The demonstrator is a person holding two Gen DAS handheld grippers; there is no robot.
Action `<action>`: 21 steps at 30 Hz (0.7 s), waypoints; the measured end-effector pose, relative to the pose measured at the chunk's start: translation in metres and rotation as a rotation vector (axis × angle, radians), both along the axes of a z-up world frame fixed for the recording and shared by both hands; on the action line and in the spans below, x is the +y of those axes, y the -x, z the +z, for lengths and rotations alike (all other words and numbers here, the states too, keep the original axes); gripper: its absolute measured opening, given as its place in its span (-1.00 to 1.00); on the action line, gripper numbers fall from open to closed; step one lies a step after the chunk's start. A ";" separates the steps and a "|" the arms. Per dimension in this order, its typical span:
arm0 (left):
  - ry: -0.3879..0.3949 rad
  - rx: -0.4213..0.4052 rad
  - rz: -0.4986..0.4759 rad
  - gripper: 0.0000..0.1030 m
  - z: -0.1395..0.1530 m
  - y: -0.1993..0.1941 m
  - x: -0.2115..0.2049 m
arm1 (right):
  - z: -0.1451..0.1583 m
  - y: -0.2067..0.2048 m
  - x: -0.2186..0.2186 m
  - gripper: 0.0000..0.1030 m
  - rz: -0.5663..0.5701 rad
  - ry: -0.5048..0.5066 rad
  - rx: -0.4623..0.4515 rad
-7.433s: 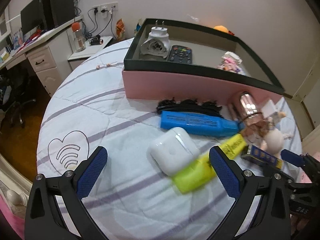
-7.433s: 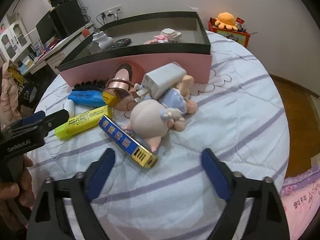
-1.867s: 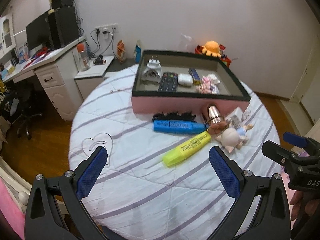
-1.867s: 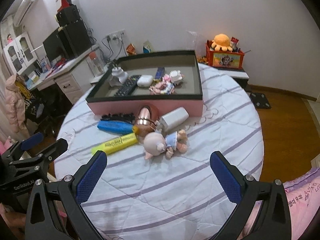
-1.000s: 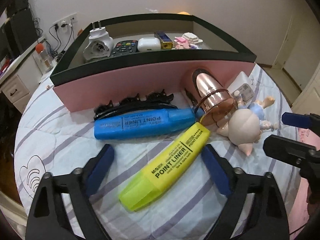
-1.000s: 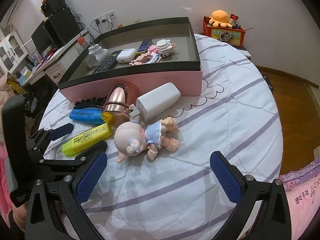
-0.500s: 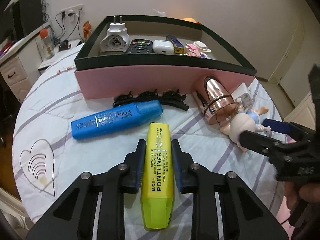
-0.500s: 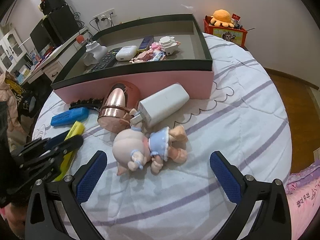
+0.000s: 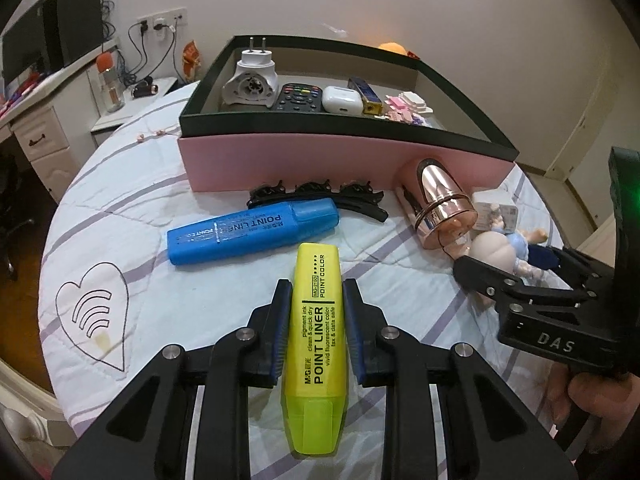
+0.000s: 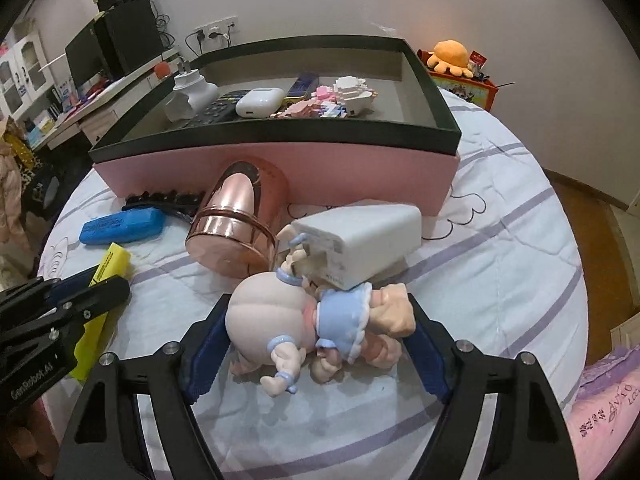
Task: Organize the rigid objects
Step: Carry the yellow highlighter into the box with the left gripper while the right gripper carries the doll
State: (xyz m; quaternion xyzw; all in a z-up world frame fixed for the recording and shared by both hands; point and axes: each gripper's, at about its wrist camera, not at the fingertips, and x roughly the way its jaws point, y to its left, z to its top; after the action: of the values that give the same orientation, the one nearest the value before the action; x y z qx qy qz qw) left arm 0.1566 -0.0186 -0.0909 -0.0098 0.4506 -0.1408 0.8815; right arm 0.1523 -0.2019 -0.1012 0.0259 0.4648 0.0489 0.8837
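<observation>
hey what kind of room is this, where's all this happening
Probably a bedroom or home study: the things lie on a white quilted cover with purple stripes, a white desk with drawers holds a dark monitor, and an orange plush octopus sits by the wall.

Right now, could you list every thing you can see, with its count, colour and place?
box: 1, pink with black rim, on bed
plug adapter, remote, earbud case, harmonica, block toy: 1 each, inside box
hair clip: 1, black, before box
blue highlighter: 1, on bed
yellow highlighter: 1, between left pads
cup: 1, rose gold, on its side
charger: 1, white, beside doll
doll: 1, between right fingers
left gripper: shut on highlighter
right gripper: closing around doll
</observation>
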 end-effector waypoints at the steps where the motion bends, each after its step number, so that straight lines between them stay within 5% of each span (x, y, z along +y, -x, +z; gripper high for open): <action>1: 0.001 -0.002 0.003 -0.51 0.001 0.001 0.001 | 0.001 0.002 -0.001 0.56 -0.001 -0.009 0.001; 12: 0.010 -0.058 0.014 -0.51 0.034 0.006 0.007 | 0.036 0.024 -0.003 0.56 0.028 -0.095 -0.026; 21: 0.026 -0.138 -0.013 -0.55 0.078 -0.027 0.001 | 0.095 -0.001 0.000 0.56 0.075 -0.112 -0.157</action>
State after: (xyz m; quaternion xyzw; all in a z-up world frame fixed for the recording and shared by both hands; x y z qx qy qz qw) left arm 0.1840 -0.0174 -0.0131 -0.0088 0.3869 -0.1528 0.9093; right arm 0.1536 -0.2017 -0.0062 0.0540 0.3915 0.1095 0.9120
